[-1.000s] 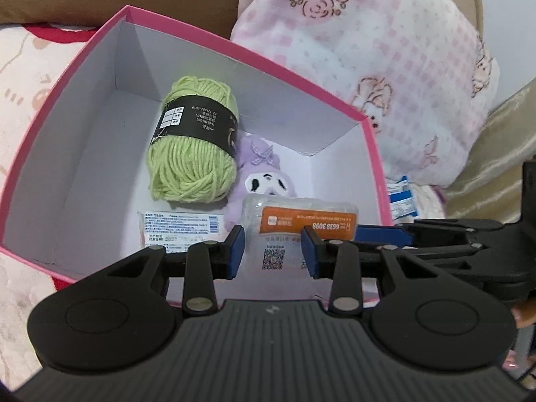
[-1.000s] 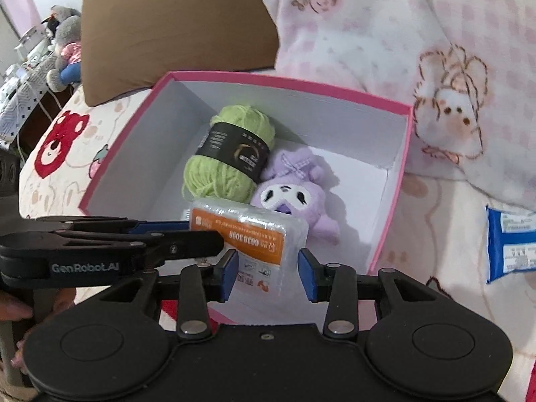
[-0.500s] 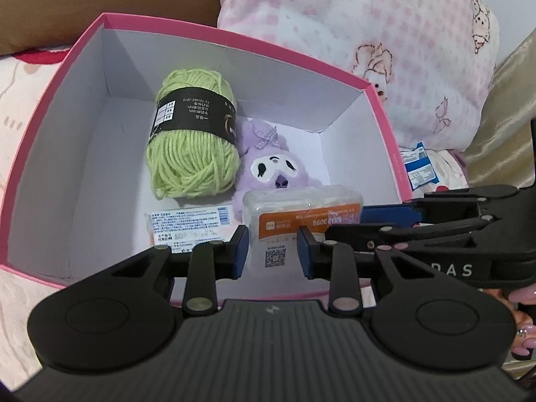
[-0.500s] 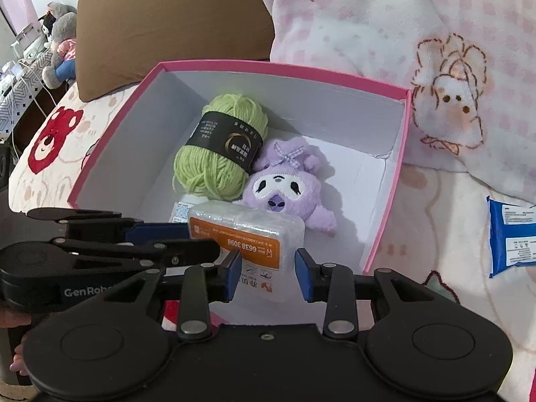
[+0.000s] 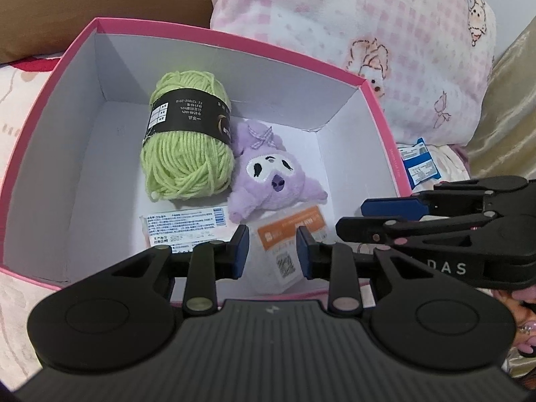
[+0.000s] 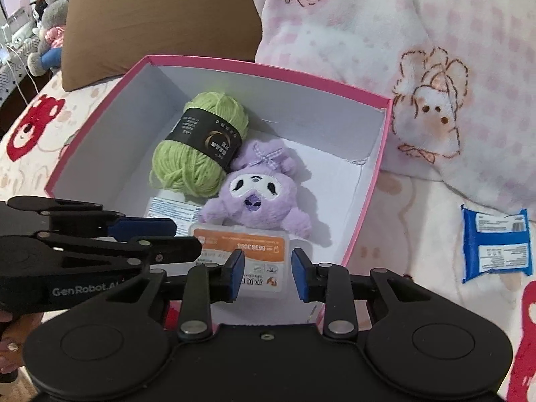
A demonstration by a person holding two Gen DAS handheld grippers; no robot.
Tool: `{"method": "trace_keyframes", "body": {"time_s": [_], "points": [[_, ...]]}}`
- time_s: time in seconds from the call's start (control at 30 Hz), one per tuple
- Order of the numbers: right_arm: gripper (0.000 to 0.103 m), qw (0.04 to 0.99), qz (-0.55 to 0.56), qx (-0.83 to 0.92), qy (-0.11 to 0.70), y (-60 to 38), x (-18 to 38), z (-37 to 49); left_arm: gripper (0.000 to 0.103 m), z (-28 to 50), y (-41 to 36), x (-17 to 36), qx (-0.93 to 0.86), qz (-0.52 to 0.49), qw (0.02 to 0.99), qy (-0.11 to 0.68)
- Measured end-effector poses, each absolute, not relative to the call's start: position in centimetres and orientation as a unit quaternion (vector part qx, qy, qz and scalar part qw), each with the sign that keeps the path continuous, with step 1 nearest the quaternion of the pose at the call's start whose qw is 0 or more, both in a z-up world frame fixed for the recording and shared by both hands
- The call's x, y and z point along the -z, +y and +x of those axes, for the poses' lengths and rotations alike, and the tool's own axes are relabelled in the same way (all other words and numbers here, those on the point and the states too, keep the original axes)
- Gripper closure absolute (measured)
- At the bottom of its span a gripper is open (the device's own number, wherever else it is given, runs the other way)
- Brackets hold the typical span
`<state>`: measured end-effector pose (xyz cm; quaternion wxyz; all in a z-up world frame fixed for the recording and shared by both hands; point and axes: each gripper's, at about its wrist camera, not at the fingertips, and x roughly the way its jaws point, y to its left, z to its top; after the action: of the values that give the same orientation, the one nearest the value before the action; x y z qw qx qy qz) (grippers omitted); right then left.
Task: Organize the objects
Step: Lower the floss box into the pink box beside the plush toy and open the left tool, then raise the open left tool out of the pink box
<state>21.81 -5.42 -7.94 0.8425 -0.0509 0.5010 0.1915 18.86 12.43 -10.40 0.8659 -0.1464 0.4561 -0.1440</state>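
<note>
A pink box [image 5: 217, 38] [image 6: 268, 70] with a white inside holds a green yarn ball [image 5: 187, 164] [image 6: 181, 167], a purple plush [image 5: 274, 177] [image 6: 258, 194] and a flat white labelled pack [image 5: 184, 227]. A clear tissue pack with an orange label [image 5: 288, 231] [image 6: 241, 244] sits low inside the near wall, tilted, in front of the plush. My left gripper [image 5: 273, 248] has one end of it between its blue pads, and my right gripper [image 6: 266, 268] has the other end. Both are shut on it. Each gripper shows in the other's view, tips at the pack's ends.
A blue and white wipes pack [image 6: 495, 244] [image 5: 418, 164] lies on the bedspread to the right of the box. A pink patterned pillow [image 6: 402, 33] rises behind the box, and a brown cushion [image 6: 160, 10] stands at the back left. Soft toys [image 6: 50, 26] sit far left.
The tissue pack has gone down from above the near rim into the box, and both grippers went down with it. The pack now tilts in front of the plush.
</note>
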Motion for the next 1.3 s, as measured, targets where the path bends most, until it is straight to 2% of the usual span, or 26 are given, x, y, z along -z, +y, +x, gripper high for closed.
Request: {"method": "trace_keyframes", "body": {"time_s": [0.17, 0.47, 0.7, 0.9, 1.03, 1.23, 1.3], "points": [[0.067, 0.853, -0.058, -0.22, 0.469, -5.8, 6.9, 20.3, 0.074, 18.3, 12.8, 9.2, 0.141, -0.156, 0.863, 0.459], [0.06, 0.86, -0.067, -0.269, 0.429, -6.4, 3.4, 17.6, 0.074, 16.2, 12.5, 5.2, 0.114, -0.145, 0.858, 0.479], [0.055, 0.861, -0.073, -0.29, 0.412, -6.8, 0.3, 15.2, 0.074, 13.6, 12.7, 0.0, 0.094, -0.12, 0.868, 0.473], [0.046, 0.86, -0.064, -0.31, 0.401, -7.4, -2.2, 12.9, 0.069, 10.7, 12.4, -4.2, 0.086, -0.109, 0.874, 0.465], [0.045, 0.857, -0.082, -0.322, 0.394, -7.6, -3.8, 11.0, 0.06, 8.7, 11.9, -5.8, 0.08, -0.103, 0.874, 0.468], [0.032, 0.86, -0.077, -0.332, 0.38, -9.0, -5.6, 8.7, 0.052, 6.2, 10.9, -6.9, 0.081, -0.111, 0.871, 0.473], [0.025, 0.861, -0.086, -0.332, 0.376, -9.6, -5.9, 7.9, 0.049, 5.4, 10.3, -7.3, 0.086, -0.11, 0.869, 0.474]]}}
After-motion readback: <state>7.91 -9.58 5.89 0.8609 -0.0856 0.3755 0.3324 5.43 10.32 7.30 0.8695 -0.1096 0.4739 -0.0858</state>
